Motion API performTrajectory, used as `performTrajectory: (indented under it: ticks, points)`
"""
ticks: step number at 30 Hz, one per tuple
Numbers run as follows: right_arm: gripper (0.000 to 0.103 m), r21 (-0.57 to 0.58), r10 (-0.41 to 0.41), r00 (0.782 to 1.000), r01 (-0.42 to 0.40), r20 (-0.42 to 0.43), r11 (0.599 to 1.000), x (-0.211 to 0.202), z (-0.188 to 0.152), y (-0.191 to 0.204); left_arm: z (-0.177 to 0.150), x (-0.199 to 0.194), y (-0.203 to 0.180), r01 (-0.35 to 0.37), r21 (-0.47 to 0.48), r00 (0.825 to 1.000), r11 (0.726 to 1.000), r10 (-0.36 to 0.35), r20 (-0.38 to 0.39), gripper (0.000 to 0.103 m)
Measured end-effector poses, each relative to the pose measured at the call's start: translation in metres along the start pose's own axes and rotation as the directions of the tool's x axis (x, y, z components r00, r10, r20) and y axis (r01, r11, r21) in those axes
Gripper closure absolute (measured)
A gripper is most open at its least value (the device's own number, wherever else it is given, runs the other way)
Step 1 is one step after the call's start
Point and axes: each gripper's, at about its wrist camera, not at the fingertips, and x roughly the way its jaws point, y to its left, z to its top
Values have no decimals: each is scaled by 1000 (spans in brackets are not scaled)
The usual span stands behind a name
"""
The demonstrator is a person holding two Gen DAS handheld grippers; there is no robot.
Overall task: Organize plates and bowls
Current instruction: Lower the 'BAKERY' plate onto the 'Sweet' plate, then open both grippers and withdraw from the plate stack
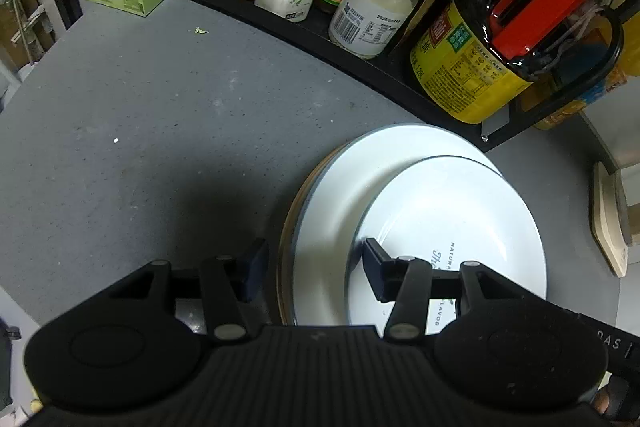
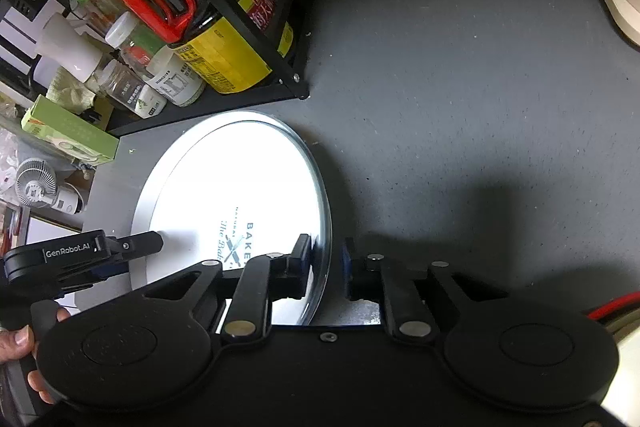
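Left wrist view is showing a stack of plates in the lower right of the frame: a small white plate point(image 1: 452, 215) is lying off-centre on a larger white plate point(image 1: 384, 151), with a brown-edged rim point(image 1: 289, 223) peeking out beneath at the left. All of it is sitting on the grey counter point(image 1: 160, 115), just in front of the black condiment rack point(image 1: 360, 67) that is filling the upper frame with bottles and jars. The left gripper point(image 1: 316, 267) is hovering at the stack's near-left edge, its fingers spread wide and straddling the rims, holding nothing. Right wrist view is showing the top plate point(image 2: 240, 179) in the lower left, its printed lettering facing up, with the right gripper point(image 2: 326, 269) bracketing its right rim, fingers parted narrowly and not visibly clamping. Stacking is looking largely done; what seems left is nudging the small plate into the centre. No bowls are appearing in either view.
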Motion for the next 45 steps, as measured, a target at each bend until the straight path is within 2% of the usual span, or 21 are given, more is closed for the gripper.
performTrajectory:
  ticks: [4,6,11,15,20,22,27,29,31,35,37,39,42,45]
  points:
    - [85,-3,-2,1000,2,-13,1000,5,1,0,1,2,9,36,-50,999,998,-36,-1,55]
    - [85,-4,-1,1000,1,-21,1000,7,0,1,2,1,11,53,-51,999,997,-53,6,62]
    - [85,-9,9,999,-10,-33,1000,12,0,4,0,-2,11,39,-45,999,998,-38,33,69]
    - [79,-12,13,999,-14,-36,1000,14,-1,7,0,-3,14,36,-50,998,998,-34,47,75]
    - [79,10,14,999,-14,-35,1000,12,0,4,1,-3,15,33,-48,999,998,-32,38,75]
    - [76,9,9,1000,-9,-27,1000,9,0,4,1,-5,11,13,-33,999,999,-12,40,75]
    - [73,32,18,1000,-18,7,999,-8,0,-1,0,-15,1,5,-13,999,1000,-5,49,70]
    - [65,42,30,999,-31,25,999,-18,-1,-2,-1,-20,-4,-3,-6,999,1000,3,54,65]
    - [50,40,33,998,-35,52,999,-29,0,-2,-2,-28,-13,-5,11,998,1000,5,67,61]
    - [32,35,42,995,-45,91,998,-53,2,-3,-5,-41,-29,-1,32,997,999,-2,80,44]
    - [15,24,52,992,-55,116,998,-67,1,-5,-8,-48,-38,0,44,997,999,-3,82,41]
    - [6,22,60,988,-64,144,998,-80,0,-8,-12,-56,-49,20,66,996,998,-26,87,37]
    - [0,30,65,980,-71,187,997,-99,-2,-16,-19,-67,-66,34,94,994,995,-43,96,31]
    - [0,40,65,972,-76,226,996,-118,-5,-27,-25,-74,-82,38,127,993,991,-52,109,29]
